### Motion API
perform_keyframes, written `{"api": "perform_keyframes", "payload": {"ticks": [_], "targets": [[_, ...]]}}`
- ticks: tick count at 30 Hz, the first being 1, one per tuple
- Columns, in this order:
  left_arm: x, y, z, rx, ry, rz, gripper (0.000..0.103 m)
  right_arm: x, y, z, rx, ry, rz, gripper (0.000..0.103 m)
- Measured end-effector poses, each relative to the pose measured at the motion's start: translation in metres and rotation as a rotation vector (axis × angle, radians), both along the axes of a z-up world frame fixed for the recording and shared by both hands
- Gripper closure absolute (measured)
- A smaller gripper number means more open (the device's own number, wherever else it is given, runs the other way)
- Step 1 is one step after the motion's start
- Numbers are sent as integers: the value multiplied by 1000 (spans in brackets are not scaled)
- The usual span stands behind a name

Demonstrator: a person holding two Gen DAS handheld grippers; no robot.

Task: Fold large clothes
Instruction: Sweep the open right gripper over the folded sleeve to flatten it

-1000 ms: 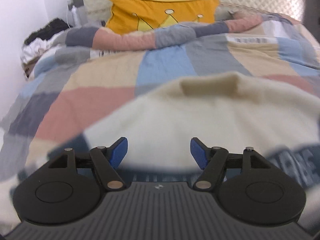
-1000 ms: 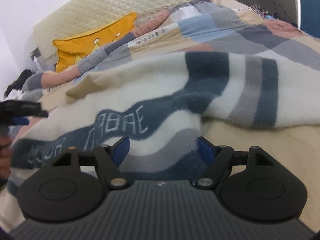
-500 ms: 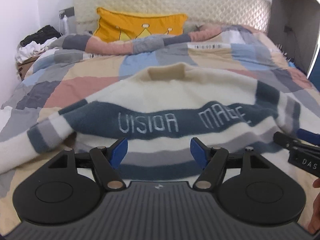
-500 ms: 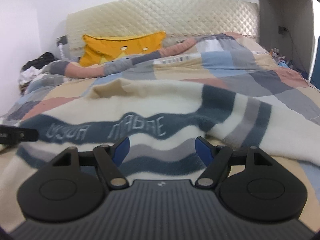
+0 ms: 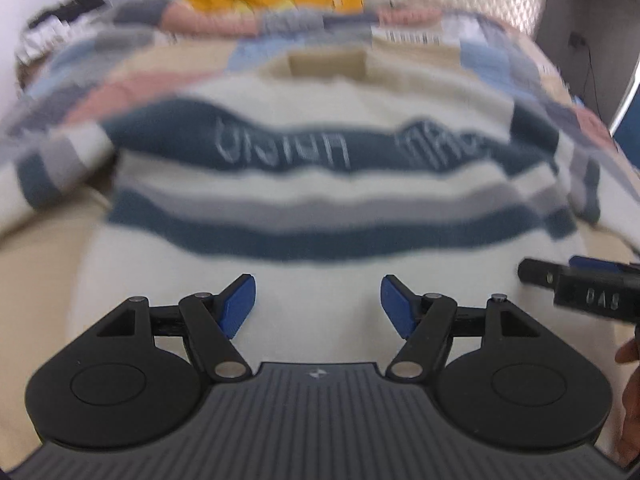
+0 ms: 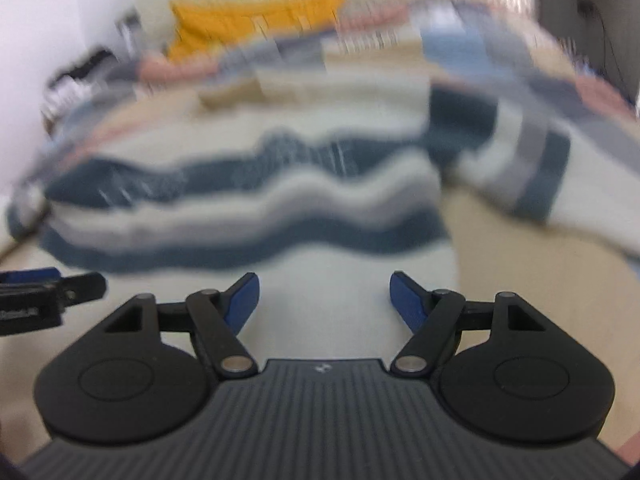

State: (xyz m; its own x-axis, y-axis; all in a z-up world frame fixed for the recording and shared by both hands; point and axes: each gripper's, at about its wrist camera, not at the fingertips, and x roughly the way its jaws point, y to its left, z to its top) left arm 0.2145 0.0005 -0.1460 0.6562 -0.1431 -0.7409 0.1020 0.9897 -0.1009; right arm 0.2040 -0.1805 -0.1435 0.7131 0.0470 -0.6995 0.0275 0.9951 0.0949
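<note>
Sweater [image 5: 320,216] lay spread flat across the foot half of the bed [image 5: 48,264], collar toward the headboard, 2 sleeves trailing toward the side edges. Left tongs [image 5: 318,300] and right tongs [image 6: 324,298] hung above its hem, both parted wide, holding nothing. Thick and fleecy, it would likely feel soft, floppy and fairly light, sagging when lifted; the hem corners or shoulders looked the best places to pinch.
</note>
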Motion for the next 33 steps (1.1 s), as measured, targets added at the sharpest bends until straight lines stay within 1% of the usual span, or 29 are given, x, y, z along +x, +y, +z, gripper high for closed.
{"api": "perform_keyframes", "payload": {"ticks": [1, 3, 5, 7, 10, 14, 15, 17, 21, 23, 27, 30, 32, 33], "targets": [[2, -2, -4, 10, 12, 1, 30, 2, -3, -3, 8, 18, -10, 29], [3, -7, -7, 39, 4, -7, 30, 3, -8, -2, 34, 15, -25, 29], [2, -10, -7, 45, -5, -20, 29, 2, -13, 4, 42, 0, -56, 29], [1, -12, -7, 56, -8, -29, 29, 0, -21, 9, 73, -19, -93, 29], [0, -12, -6, 60, -11, -29, 28, 3, -43, 17, 135, -37, -180, 29], [-2, -12, -5, 48, -10, -15, 28, 3, -94, 25, 273, -64, -357, 29], [-2, -11, -5, 46, -11, -13, 28, 3, -108, 27, 283, -66, -407, 29], [-2, -13, -5, 51, -13, -13, 28, 3, -136, 35, 271, -84, -517, 29], [-1, -16, -6, 68, -16, -7, 28, -5, -187, 52, 334, -140, -642, 29], [-2, -16, -6, 72, -19, -4, 28, -8, -209, 58, 334, -153, -685, 29], [-7, -9, 1, 14, -53, 38, 28, -16, -243, 56, 321, -146, -760, 29], [-9, -3, 8, -27, -63, 73, 28, -22, -268, 43, 367, -141, -817, 28], [-7, -1, 8, -58, -49, 80, 28, -25, -278, 31, 391, -130, -832, 28], [-6, -1, 7, -61, -41, 89, 28, -26, -281, 25, 402, -119, -838, 28]]}}
